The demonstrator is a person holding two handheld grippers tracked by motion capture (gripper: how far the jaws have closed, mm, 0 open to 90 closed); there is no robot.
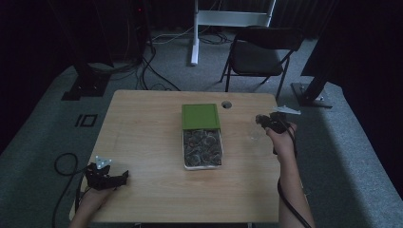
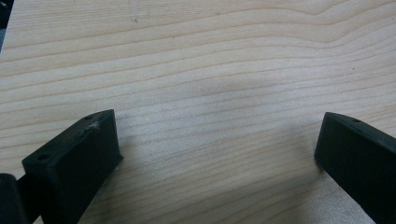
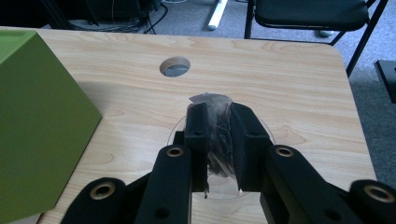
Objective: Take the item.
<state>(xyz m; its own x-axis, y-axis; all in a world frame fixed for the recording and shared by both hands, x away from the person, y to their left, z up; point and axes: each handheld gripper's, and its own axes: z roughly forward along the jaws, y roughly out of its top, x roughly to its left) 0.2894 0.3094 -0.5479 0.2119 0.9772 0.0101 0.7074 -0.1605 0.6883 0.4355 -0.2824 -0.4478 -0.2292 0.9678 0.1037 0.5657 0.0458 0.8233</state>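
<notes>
High view. Right hand-held gripper [image 1: 264, 122]: held above the right edge of the worktop [image 1: 142, 142], over a clear cup [image 1: 254, 133] that is faint in the dim light. Left hand-held gripper [image 1: 124, 176]: resting on the near left corner of the worktop, jaws pointing toward the middle. Box [image 1: 202, 148]: white tray at the centre of the worktop, full of small dark wrapped packets; its green lid [image 1: 200, 116] is slid back over the far end. Long axis of the box runs away from the person. A folding chair [image 1: 259, 54] stands beyond the worktop.

Left gripper view. Left hand-held gripper [image 2: 217, 149]: jaws stand wide apart, nothing between them, bare worktop [image 2: 210, 60] grain beneath.

Right gripper view. Right hand-held gripper [image 3: 219, 126]: jaws drawn close, clamped on a small packet [image 3: 218, 135], dark contents in clear crinkled wrap. The wrap's twisted end [image 3: 210, 99] sticks out past the jaw tips. The packet's long axis runs along the jaws. It hangs over the rim of the clear cup [image 3: 175, 133] standing on the worktop. Green lid [image 3: 37, 121] at the left; a round cable hole [image 3: 174, 66] lies farther off.
</notes>
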